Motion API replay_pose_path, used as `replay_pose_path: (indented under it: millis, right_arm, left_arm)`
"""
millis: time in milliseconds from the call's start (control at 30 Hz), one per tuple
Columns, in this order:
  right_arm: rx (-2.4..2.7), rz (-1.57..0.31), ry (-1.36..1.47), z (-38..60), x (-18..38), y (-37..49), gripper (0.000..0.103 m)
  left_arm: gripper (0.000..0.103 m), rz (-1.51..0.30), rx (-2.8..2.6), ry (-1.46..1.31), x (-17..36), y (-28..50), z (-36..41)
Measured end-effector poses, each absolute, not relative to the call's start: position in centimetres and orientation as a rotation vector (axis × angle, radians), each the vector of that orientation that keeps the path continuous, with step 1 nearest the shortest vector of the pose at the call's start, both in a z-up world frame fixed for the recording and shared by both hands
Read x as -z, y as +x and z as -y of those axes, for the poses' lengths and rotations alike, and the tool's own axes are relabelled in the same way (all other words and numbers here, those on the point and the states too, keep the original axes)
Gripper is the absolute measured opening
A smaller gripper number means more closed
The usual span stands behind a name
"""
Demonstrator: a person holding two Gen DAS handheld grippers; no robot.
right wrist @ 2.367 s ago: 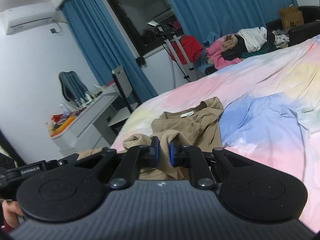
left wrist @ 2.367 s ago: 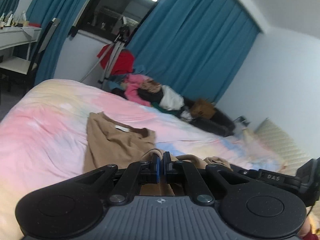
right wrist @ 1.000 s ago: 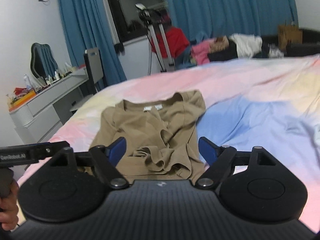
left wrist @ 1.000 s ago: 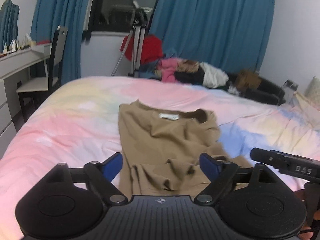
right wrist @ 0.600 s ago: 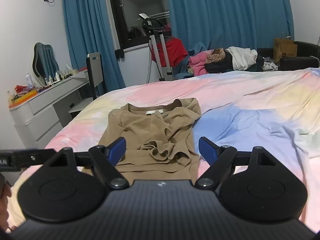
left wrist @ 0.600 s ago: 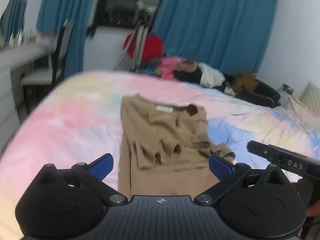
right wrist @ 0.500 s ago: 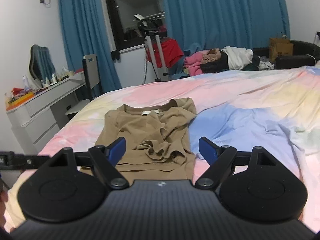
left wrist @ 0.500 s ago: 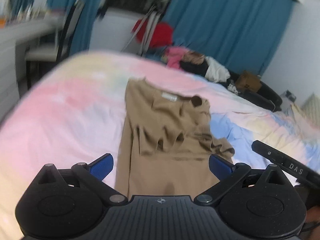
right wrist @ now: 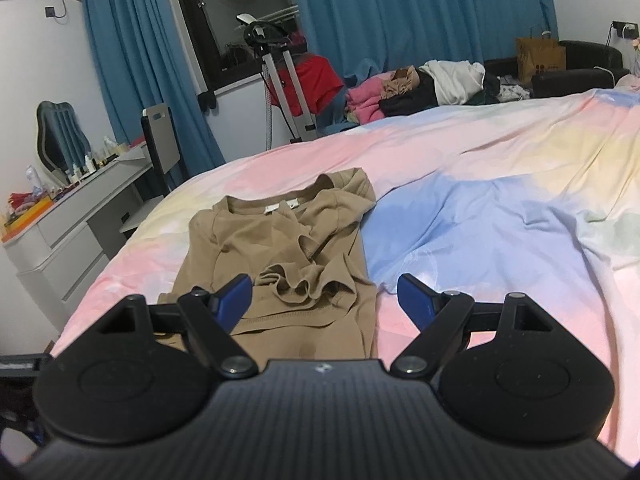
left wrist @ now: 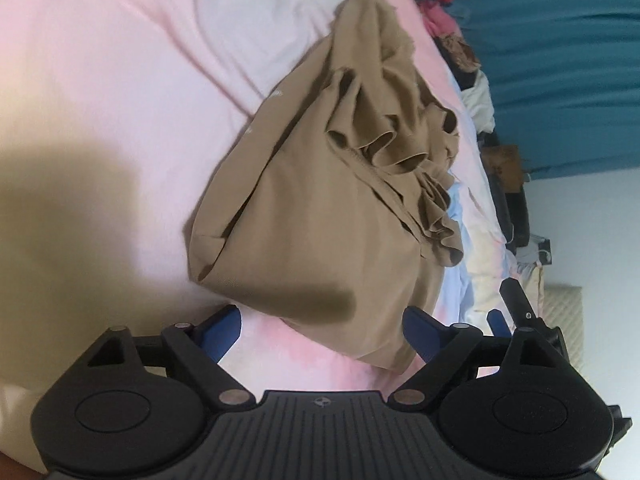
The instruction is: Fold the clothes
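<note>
Tan cotton long-sleeve shirt (right wrist: 280, 256) lies on pastel tie-dye bed cover (right wrist: 500, 240), near bed's left edge, collar toward far edge. Sides folded inward, sleeves bunched in middle, still untidy. Left gripper (left wrist: 320, 328) spread wide, empty, just above hem. Right gripper (right wrist: 324, 296) spread wide, empty. Remaining, likely: smooth sleeves, fold hem to collar.

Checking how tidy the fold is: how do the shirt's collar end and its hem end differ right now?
The brown shirt has its collar end far from the right claw and lying fairly flat, label showing. The hem end lies nearest the claw, under bunched, ruffled folds. Both rest on the pastel bedsheet.
</note>
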State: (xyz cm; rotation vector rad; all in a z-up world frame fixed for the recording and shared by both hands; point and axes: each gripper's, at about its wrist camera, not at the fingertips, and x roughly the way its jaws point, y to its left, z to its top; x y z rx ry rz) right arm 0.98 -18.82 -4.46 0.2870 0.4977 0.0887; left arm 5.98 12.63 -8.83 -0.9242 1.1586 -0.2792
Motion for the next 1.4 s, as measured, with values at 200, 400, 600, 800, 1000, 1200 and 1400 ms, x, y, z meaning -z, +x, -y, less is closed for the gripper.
replay_pose_path:
  millis: [200, 400, 600, 800, 1000, 1200, 1400]
  right_arm:
    - [-0.107, -0.518, 0.28, 18.0, 4.9, 1.2, 0.081]
    - [-0.117, -0.517, 0.243, 17.1, 4.9, 1.1, 0.081]
    - [-0.112, -0.5, 0.221, 16.8, 4.7, 0.7, 0.081]
    - [-0.105, -0.491, 0.219, 16.7, 4.6, 0.4, 0.081]
    - [-0.183, -0.53, 0.354, 17.1, 4.7, 0.3, 0.081]
    - [-0.376, -0.748, 0.733, 17.1, 7.3, -0.3, 0.081]
    - [-0.469, -0.965, 0.971, 15.8, 11.7, 0.6, 0.083]
  left_arm:
    - [0.074, -1.125, 0.273, -0.957, 10.0, 6.6, -11.9]
    - [0.056, -1.033, 0.226, -0.954, 9.4, 6.4, -12.1]
    - [0.038, -0.977, 0.23, -0.966, 8.9, 6.3, -12.1]
    - [0.023, -0.973, 0.198, -0.947, 8.8, 5.9, -12.4]
    - [0.018, -0.941, 0.205, -0.925, 8.0, 5.5, -13.1]
    - [0.017, -0.914, 0.206, -0.923, 7.6, 5.2, -13.1]
    - [0.017, -0.889, 0.213, -0.937, 7.4, 5.2, -13.2]
